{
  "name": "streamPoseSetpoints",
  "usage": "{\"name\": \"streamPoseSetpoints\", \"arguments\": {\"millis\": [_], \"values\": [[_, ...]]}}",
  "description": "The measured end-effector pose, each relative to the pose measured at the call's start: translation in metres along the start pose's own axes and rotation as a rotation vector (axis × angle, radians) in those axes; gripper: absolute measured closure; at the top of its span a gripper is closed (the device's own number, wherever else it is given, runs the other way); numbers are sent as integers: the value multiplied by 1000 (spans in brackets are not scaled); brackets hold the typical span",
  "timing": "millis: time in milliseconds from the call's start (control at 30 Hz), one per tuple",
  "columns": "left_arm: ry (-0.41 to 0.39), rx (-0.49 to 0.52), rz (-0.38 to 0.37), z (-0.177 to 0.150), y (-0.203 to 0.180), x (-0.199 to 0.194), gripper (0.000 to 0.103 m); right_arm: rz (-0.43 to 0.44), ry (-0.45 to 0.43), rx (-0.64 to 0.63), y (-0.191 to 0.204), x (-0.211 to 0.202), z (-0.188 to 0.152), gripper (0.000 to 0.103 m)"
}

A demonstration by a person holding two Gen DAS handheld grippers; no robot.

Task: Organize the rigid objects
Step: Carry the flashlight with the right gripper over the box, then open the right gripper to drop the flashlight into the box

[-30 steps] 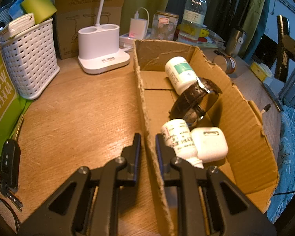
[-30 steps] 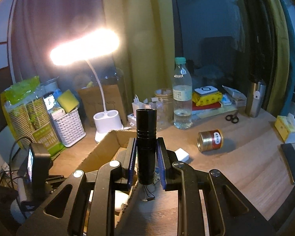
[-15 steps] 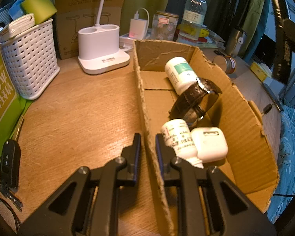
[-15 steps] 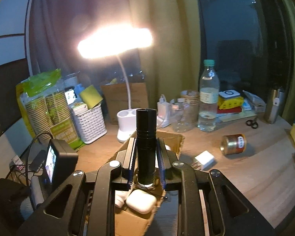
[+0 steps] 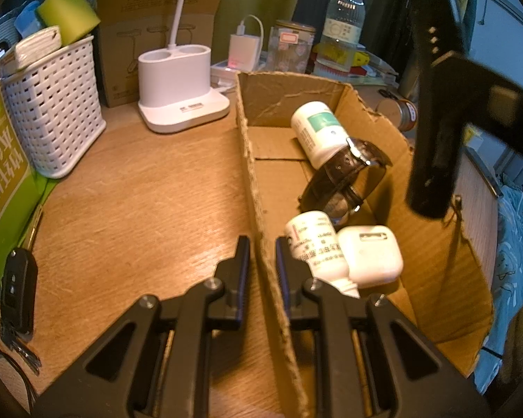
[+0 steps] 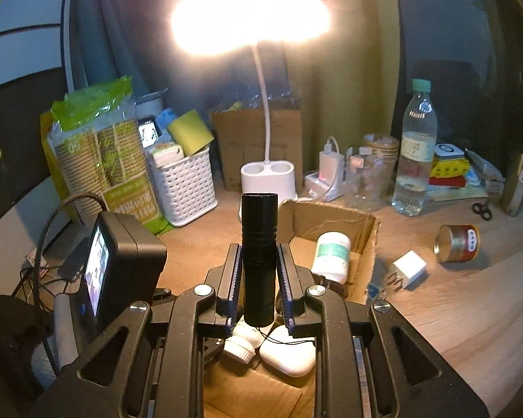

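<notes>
Two claws are mine; my left gripper (image 5: 262, 249) is pinched narrow on the near side wall of the cardboard box (image 5: 432, 254), one finger inside, one outside; my right gripper (image 6: 259, 271) clamps a black flashlight (image 6: 259, 254) upright above the box's near end; inside lie two white bottles (image 5: 319, 129), a brown leather watch (image 5: 345, 177) and a white earbud case (image 5: 369, 256); the wooden desk (image 5: 139, 191) carries a white basket (image 5: 57, 104).
</notes>
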State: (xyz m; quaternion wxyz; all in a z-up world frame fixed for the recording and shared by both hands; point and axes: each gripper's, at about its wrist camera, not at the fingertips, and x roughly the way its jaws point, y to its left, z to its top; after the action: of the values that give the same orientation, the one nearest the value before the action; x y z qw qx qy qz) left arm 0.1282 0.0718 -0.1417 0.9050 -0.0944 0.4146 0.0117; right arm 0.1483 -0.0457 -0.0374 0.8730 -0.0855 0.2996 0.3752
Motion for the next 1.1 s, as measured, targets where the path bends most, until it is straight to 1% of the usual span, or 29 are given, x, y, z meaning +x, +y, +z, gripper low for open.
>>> {"name": "streamPoseSetpoints", "arguments": {"millis": [100,367,467,600,667,733,767,867,1100], "values": [[0,1,0,0,0,0,87,4,15,8,-1,5,-3,81],[0,1,0,0,0,0,87,2,100,44,-7,27,-13,81],[0,0,0,0,0,0,87,-14,133,48,-7,35,-16,81],[0,1,0,0,0,0,87,-33,149,59,-10,40,-18,80],[0,0,0,0,0,0,87,-39,148,62,-11,41,-18,78],[0,0,1,0,0,0,87,-37,140,62,-12,39,-18,65],[0,0,1,0,0,0,87,-33,136,62,-12,38,-17,63],[3,-1,1,1,0,0,87,-35,122,64,-14,34,-16,62],[2,-2,1,2,0,0,87,-71,77,117,-35,18,-11,62]]}}
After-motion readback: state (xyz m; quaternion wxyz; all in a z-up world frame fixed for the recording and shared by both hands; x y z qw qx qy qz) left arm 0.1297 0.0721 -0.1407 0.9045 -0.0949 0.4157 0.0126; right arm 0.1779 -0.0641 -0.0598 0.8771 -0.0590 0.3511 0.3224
